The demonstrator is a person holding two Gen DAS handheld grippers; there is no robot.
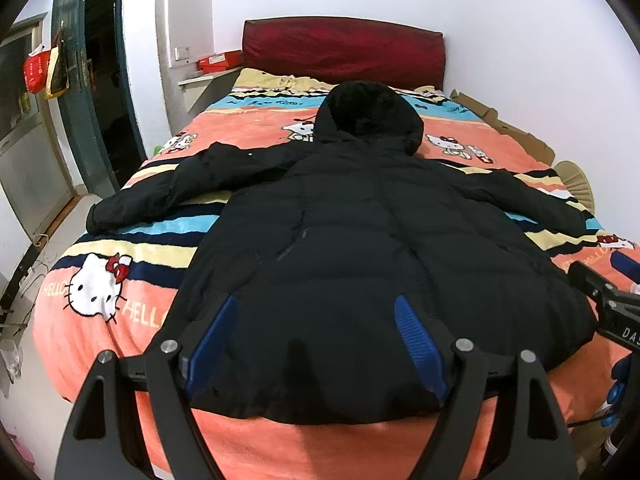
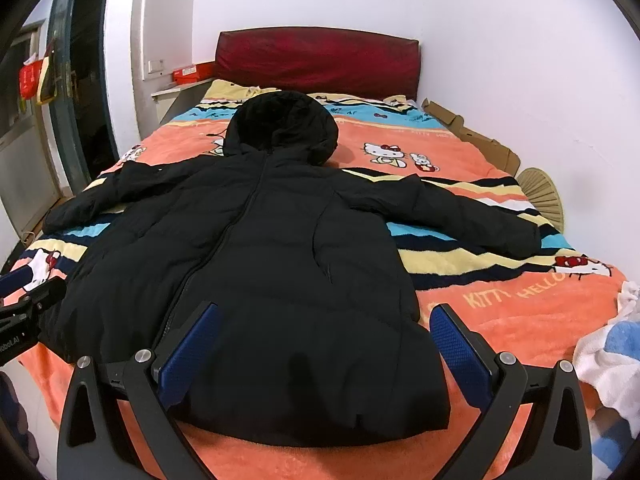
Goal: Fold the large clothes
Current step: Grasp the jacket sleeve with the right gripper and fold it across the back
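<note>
A black hooded puffer coat (image 1: 360,232) (image 2: 248,256) lies flat and face up on the bed, hood toward the headboard, both sleeves spread out sideways. My left gripper (image 1: 316,304) hovers open over the coat's hem, left of the zip, with nothing between its blue pads (image 1: 212,344). Above the hem's right corner my right gripper (image 2: 326,312) stands open too, its right pad (image 2: 456,340) over the blanket. The right gripper's body (image 1: 604,304) shows at the right edge of the left wrist view, and the left gripper's body (image 2: 28,308) at the left edge of the right wrist view.
The bed carries an orange cartoon-cat blanket (image 1: 100,320) (image 2: 520,312) and a dark red headboard (image 1: 344,52). Cardboard (image 2: 480,140) and a straw fan (image 2: 540,196) lie along the right wall. White and blue cloth (image 2: 612,356) sits at the bed's near right. A doorway (image 1: 104,80) opens left.
</note>
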